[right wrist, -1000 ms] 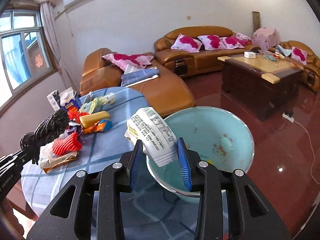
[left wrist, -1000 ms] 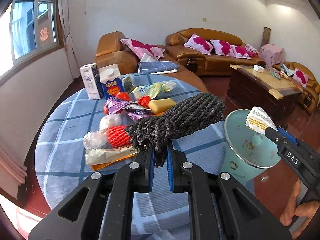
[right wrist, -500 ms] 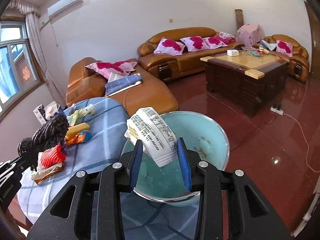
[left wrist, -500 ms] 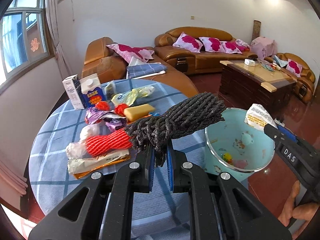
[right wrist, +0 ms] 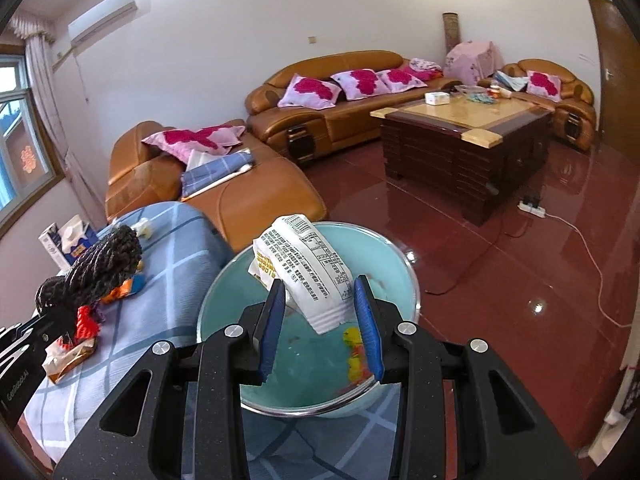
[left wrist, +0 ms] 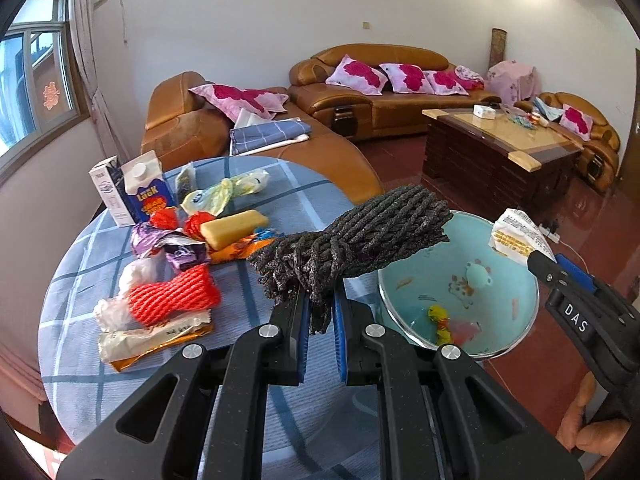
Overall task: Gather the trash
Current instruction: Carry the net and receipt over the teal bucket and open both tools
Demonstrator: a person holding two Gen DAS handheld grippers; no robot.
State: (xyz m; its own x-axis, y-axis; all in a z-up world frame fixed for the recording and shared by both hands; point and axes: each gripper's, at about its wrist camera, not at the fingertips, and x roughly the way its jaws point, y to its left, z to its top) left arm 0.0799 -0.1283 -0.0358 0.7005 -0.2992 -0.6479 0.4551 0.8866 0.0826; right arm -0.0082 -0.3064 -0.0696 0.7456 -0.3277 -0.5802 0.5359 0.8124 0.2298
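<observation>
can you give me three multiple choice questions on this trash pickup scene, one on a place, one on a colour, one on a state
1. Where does the white printed wrapper sit?
A. flat on the tablecloth
B. between the right gripper's fingers, in front of the basin
C. on the sofa

2. What colour is the inside of the basin?
A. light blue-green
B. red
C. black

3. What state is the left gripper in?
A. wide open and empty
B. out of view
C. shut on the dark foam net

Answers:
1 B: in the right wrist view the right gripper has the wrapper between its blue pads, with the basin behind it.
2 A: its inner wall shows pale blue-green in both views.
3 C: the narrow end of the net is pinched between the two blue pads.
</observation>
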